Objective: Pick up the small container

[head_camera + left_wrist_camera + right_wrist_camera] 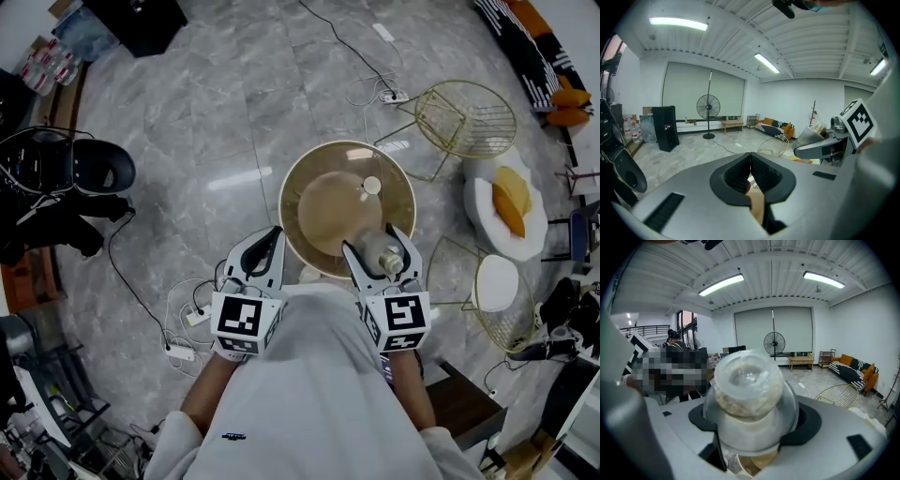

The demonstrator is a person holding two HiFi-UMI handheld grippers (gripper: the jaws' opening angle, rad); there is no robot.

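The small container (382, 254) is a clear round jar with pale contents. My right gripper (380, 249) is shut on it and holds it up over the near edge of the round gold-rimmed table (305, 178). In the right gripper view the jar (747, 380) fills the middle, squeezed between the dark pads (811, 420) and pointing out into the room. A small white lid (372, 186) lies on the tabletop. My left gripper (267, 246) hovers beside the table's near left edge. Its jaws are shut with nothing between them, as the left gripper view (750, 164) shows.
A gold wire chair (464, 117) stands past the table to the right. Nearer are a white seat with a yellow cushion (511, 202) and a small white side table (497, 281). Cables and power strips (183, 333) lie on the marble floor at left, near a black office chair (98, 169).
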